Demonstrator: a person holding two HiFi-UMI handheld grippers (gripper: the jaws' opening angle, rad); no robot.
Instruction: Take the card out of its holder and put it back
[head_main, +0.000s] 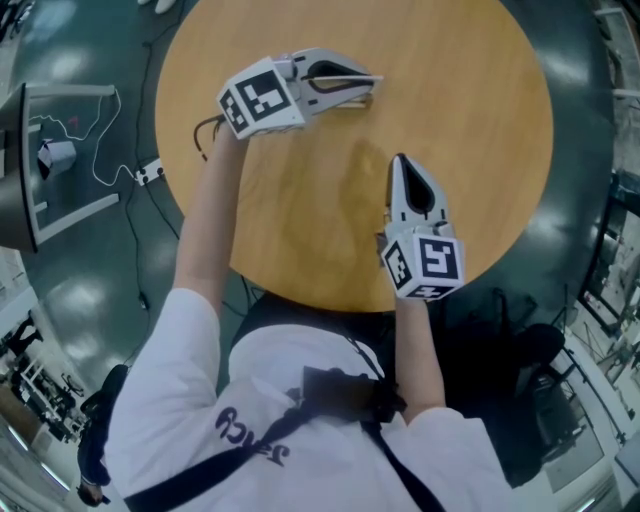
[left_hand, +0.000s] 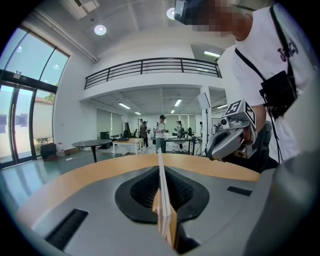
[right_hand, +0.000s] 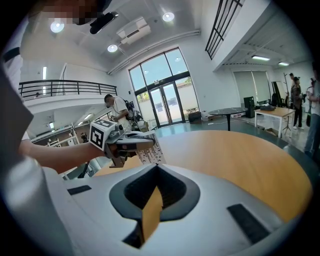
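Note:
My left gripper (head_main: 372, 82) lies nearly level over the far part of the round wooden table (head_main: 480, 120), shut on a thin white card (left_hand: 161, 175) that shows edge-on between its jaws. The right gripper view shows that card (right_hand: 150, 151) as a printed white sheet sticking out of the left gripper (right_hand: 131, 141), low over the tabletop. My right gripper (head_main: 399, 162) points away from me near the table's middle, its jaws together with nothing between them; only a tan pad (right_hand: 151, 215) shows. I see no separate holder.
A person's bare forearms (head_main: 205, 230) reach in from the near edge. Cables and a power strip (head_main: 148, 172) lie on the dark floor to the left, beside a grey stand (head_main: 30, 160). People and tables (left_hand: 125, 142) stand far off in the hall.

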